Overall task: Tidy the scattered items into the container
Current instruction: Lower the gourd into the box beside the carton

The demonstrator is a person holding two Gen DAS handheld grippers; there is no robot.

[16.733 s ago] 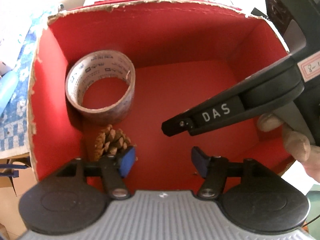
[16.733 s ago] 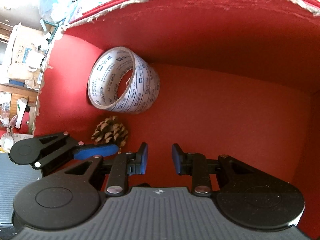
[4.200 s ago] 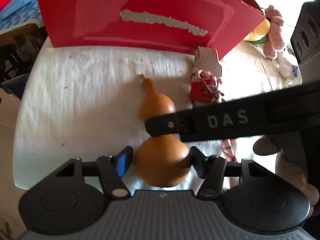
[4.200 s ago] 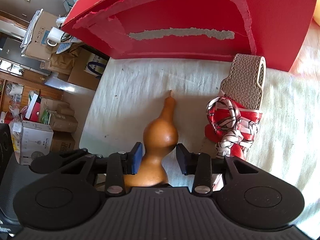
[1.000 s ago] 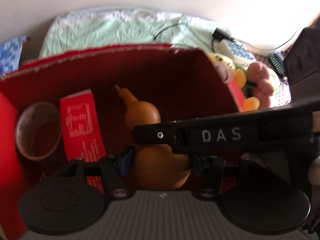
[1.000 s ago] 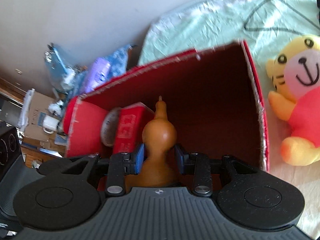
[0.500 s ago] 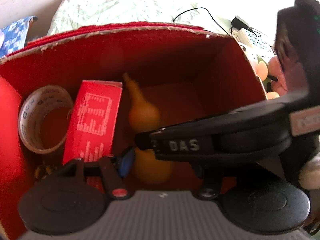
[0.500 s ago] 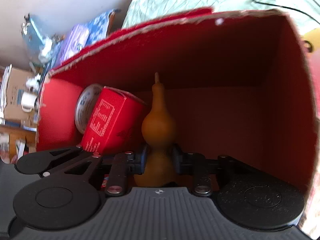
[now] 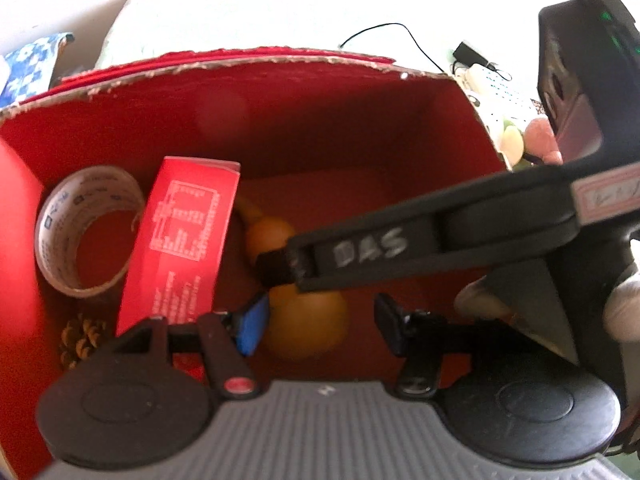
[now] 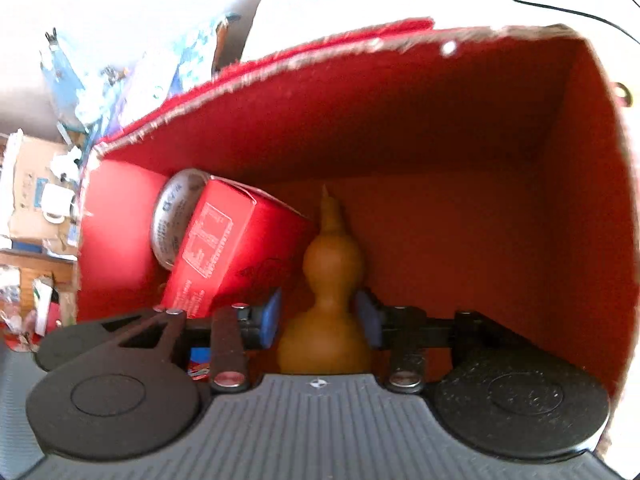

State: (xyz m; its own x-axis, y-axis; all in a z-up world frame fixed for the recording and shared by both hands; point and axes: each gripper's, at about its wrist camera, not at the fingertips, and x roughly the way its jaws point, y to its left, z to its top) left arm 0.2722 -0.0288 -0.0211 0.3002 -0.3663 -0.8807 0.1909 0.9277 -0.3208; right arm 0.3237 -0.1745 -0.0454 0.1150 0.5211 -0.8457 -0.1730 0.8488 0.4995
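I work in a lived-in home; cardboard boxes point(image 10: 30, 196) stack by a wall, plush toys point(image 9: 528, 140) lie beside a charger cable point(image 9: 396, 38).

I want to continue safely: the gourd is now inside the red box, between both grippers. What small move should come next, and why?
Probably lift both grippers straight up out of the red box. The gourd already seems to lie on the floor beside the red carton, and the left gripper and right gripper both show gaps to it, so both look open.

black tool point(image 9: 320, 322), blue pads point(image 9: 252, 328), "das" lettering
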